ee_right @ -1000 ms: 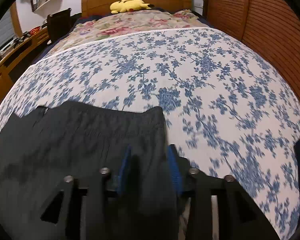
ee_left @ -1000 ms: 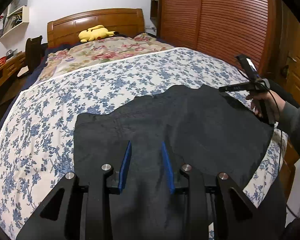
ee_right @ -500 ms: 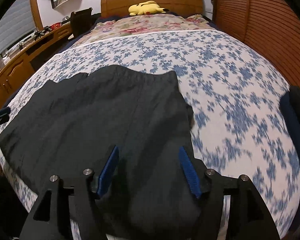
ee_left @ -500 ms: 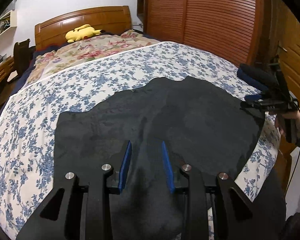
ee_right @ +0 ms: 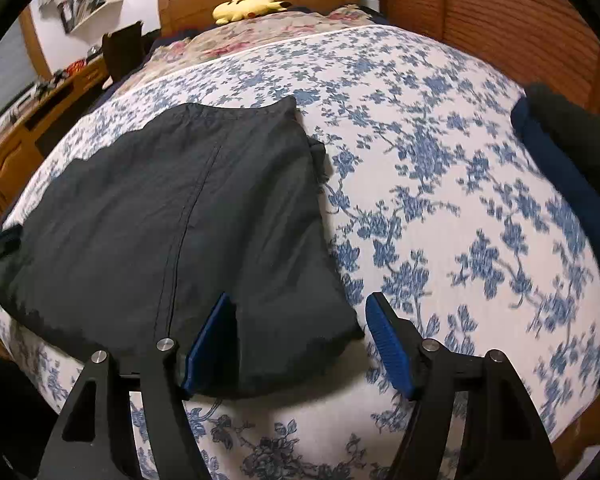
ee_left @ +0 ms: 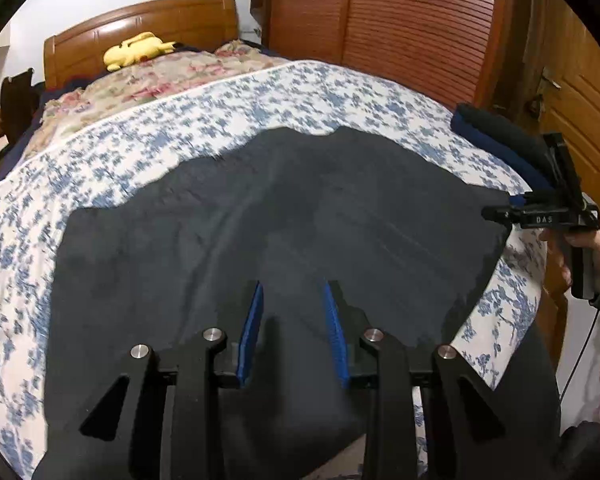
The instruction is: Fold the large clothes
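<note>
Right wrist: right tool gapes over garment.

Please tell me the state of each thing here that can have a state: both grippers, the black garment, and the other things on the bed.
left gripper: open, holding nothing, over the garment.
right gripper: open wide, empty, at the garment's near corner.
black garment: lying flat on the bed, not bunched.
floral bedspread: spread out under the garment.
yellow plush toy: lying by the headboard.
dark blue cloth: folded, at the bed's right edge.
</note>
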